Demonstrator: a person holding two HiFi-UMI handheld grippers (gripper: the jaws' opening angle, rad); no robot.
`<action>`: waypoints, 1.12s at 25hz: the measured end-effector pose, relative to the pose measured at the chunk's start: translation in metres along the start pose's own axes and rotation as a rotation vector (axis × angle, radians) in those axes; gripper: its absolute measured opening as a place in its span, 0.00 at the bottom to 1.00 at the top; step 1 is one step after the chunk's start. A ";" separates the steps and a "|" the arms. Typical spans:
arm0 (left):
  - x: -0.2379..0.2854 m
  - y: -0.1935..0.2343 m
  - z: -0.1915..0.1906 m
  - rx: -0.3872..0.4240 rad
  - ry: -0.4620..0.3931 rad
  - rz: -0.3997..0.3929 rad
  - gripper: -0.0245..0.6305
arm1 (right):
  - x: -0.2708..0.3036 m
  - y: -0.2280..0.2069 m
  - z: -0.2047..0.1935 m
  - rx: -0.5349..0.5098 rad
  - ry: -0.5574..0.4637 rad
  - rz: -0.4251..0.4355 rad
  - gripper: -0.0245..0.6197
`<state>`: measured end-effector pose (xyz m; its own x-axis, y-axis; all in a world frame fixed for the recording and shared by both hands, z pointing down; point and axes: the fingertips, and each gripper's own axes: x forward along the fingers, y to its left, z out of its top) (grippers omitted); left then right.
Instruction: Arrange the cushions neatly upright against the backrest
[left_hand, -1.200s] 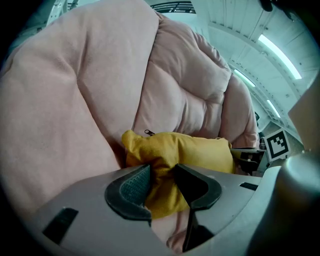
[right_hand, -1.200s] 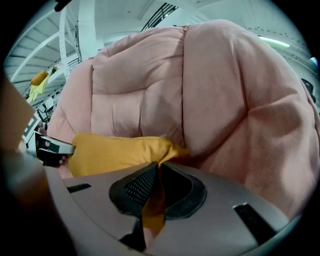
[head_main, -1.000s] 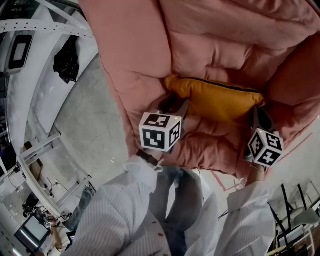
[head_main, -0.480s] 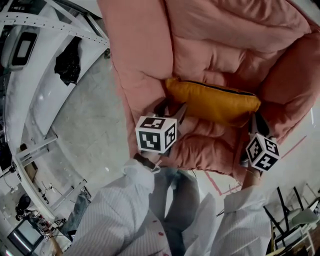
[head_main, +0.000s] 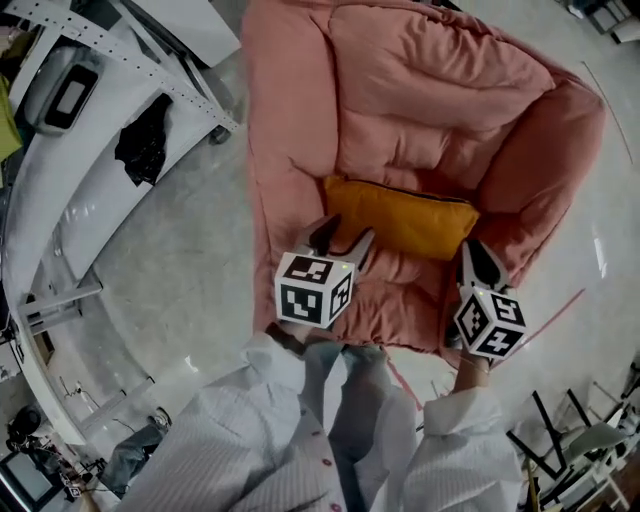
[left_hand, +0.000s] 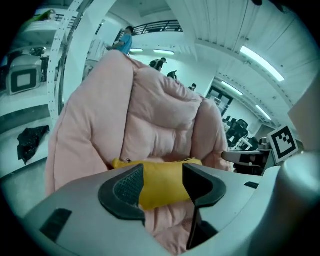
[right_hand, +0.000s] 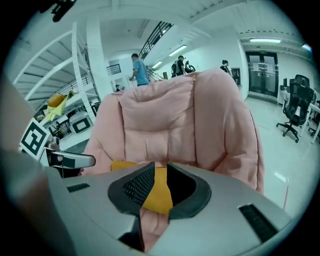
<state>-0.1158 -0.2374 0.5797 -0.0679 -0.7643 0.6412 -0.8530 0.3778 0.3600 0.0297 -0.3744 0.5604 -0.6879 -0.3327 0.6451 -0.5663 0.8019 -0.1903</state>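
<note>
An orange-yellow cushion (head_main: 400, 215) stands on its long edge on the seat of a pink padded armchair (head_main: 430, 90), leaning on the backrest. My left gripper (head_main: 342, 238) hovers over the seat's front left, just short of the cushion's left end, open and empty. In the left gripper view the cushion (left_hand: 160, 182) shows beyond the wide jaws (left_hand: 163, 184). My right gripper (head_main: 476, 258) is at the seat's front right, below the cushion's right end, jaws almost together with nothing in the slit. The right gripper view shows the cushion (right_hand: 159, 195) past that slit (right_hand: 160, 181).
White metal racks (head_main: 110, 60) stand to the chair's left with a black cloth (head_main: 145, 140) on the floor beside them. A red tape line (head_main: 560, 305) runs on the grey floor at the right. Folding stands (head_main: 580, 440) crowd the bottom right. People stand far behind the chair.
Both grippers have drawn back from the cushion's two ends toward the seat's front. The left jaws have spread wider. The cushion stays against the backrest.
</note>
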 end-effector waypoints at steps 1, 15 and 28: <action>-0.007 -0.010 0.008 0.004 -0.028 -0.004 0.42 | -0.006 0.007 0.010 -0.014 -0.022 0.022 0.09; -0.199 -0.162 0.081 0.113 -0.340 -0.038 0.30 | -0.204 0.111 0.090 -0.160 -0.278 0.320 0.09; -0.319 -0.252 0.130 0.229 -0.561 -0.125 0.16 | -0.340 0.179 0.150 -0.252 -0.487 0.478 0.09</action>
<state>0.0532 -0.1565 0.1962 -0.1690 -0.9773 0.1275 -0.9574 0.1936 0.2145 0.0942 -0.1917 0.1960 -0.9913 -0.0536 0.1205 -0.0721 0.9854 -0.1543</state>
